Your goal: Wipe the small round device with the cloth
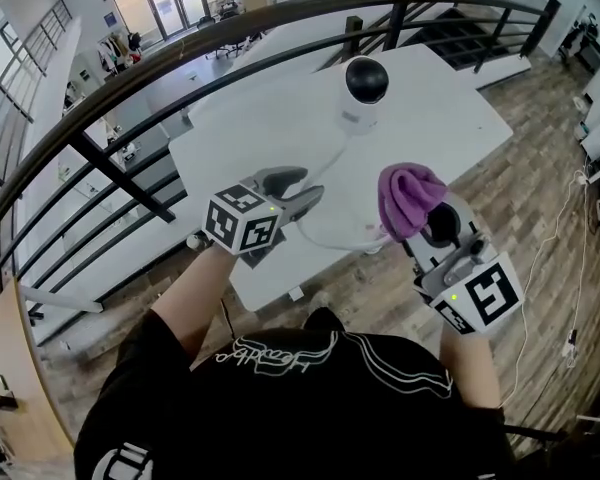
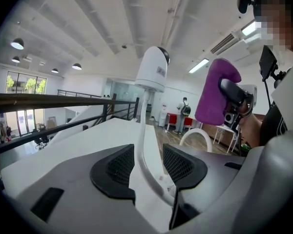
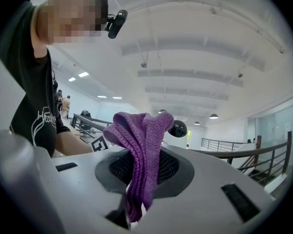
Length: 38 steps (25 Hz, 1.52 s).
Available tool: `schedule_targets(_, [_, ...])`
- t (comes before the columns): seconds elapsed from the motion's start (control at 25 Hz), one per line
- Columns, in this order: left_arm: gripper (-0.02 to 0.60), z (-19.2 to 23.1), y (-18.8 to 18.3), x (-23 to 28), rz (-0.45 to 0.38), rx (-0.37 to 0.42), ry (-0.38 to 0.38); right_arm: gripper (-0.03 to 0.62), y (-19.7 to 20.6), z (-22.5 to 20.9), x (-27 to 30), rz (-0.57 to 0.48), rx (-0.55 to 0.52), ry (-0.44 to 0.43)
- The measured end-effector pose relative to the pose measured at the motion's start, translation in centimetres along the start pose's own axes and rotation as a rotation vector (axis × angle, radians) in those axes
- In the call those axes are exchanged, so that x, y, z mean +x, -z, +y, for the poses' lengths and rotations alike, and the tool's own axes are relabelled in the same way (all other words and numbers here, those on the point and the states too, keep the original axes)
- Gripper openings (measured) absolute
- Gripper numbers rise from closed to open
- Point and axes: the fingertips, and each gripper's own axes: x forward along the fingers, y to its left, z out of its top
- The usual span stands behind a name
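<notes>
Nothing legible. Script print on your shirt [image 1: 280, 356] upside down, too warped to read.

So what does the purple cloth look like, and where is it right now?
The purple cloth looks soft and knitted, with a ribbed weave. It is bunched into folds, not spread flat. The right gripper is shut on one end, so the rest sticks out past the jaws in a crumpled tuft. It is held in the air, touching only that gripper. It is apart from the small round device, which stands further back on the white table.
</notes>
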Motion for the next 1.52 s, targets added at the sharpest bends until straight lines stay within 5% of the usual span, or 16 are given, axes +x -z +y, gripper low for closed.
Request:
schedule_targets(0.44, [0.172,0.0,0.2,0.9,-0.003,-0.05,0.024,0.058,-3.5,-2.1,3.2,0.01,-0.286,0.149])
schedule_targets(0.68, [0.11,0.9,0.3,1.0,-0.008,-0.042,-0.006,0.058,-6.1,-2.7,5.5,-0.026,-0.426,0.189])
schedule_targets(1.52, [0.074,1.7,0.3,1.1,0.028,-0.046,-0.001,0.058,-11.8,-2.6,12.6,-0.125,-0.814,0.192])
